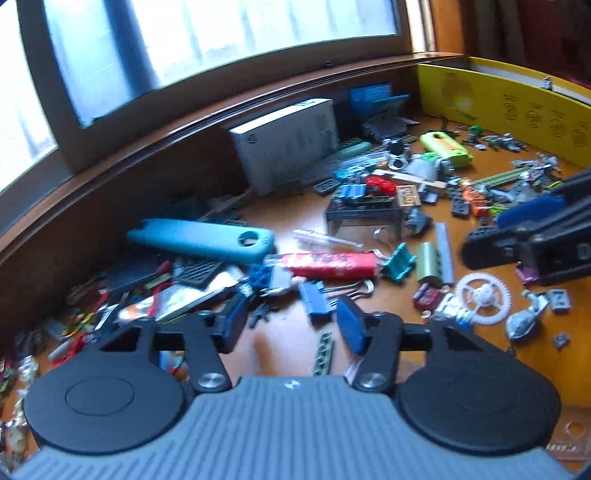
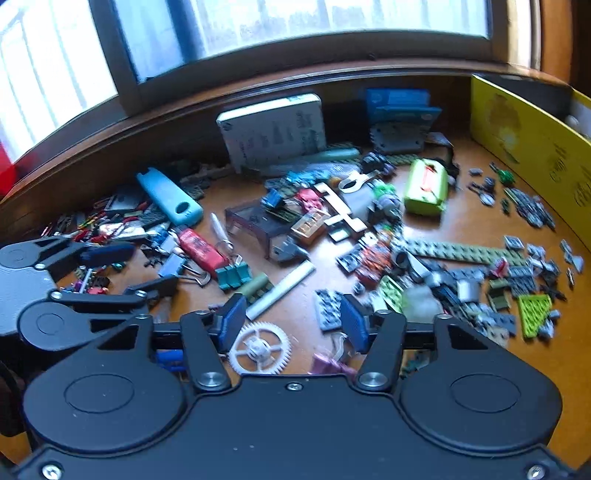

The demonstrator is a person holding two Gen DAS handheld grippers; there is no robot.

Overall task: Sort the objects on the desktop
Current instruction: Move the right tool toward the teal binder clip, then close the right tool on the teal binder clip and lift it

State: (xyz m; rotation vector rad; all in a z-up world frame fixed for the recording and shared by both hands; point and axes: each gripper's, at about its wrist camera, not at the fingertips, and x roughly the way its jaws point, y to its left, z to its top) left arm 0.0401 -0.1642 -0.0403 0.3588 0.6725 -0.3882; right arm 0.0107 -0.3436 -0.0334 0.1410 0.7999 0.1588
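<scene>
Your left gripper (image 1: 291, 321) stands partly open over the desk (image 1: 295, 225) with nothing between its pads; a blue binder clip (image 1: 314, 301) lies just ahead of them. Your right gripper (image 2: 291, 323) is likewise part open and empty, the white gear (image 2: 259, 349) lying on the desk just inside its left pad.

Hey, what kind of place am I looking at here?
Probably a home hobby desk by a window: a wooden desktop strewn with toy building bricks, binder clips and a white plastic gear.
</scene>
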